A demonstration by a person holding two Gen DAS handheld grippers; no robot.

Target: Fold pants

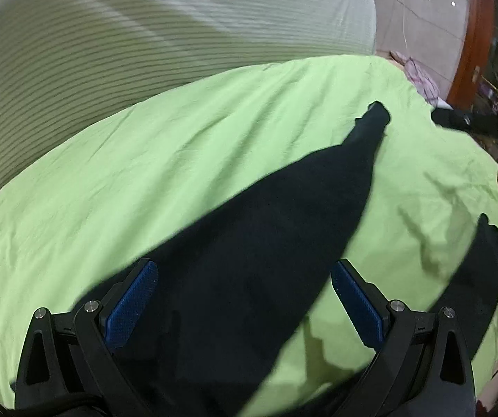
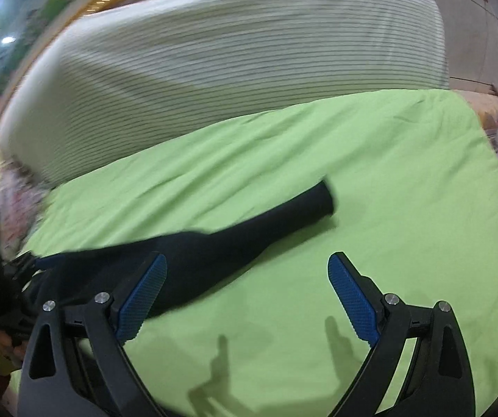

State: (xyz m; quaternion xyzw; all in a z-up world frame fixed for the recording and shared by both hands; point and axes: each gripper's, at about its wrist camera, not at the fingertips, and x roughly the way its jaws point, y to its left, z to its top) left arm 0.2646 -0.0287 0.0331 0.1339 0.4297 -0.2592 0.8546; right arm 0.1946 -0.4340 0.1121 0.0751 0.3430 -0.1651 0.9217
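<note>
behind the black pants (image 2: 235,239), striped mattress (image 2: 235,69), green sheet (image 2: 388,191), both tools spread

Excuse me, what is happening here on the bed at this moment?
A person with a gripper in each hand is working on dark pants that lie on a green sheet, beside a striped cover. The pants are not folded yet. The left gripper is open above the pants. The right gripper is also open, over the sheet next to them, and holds nothing.
</note>
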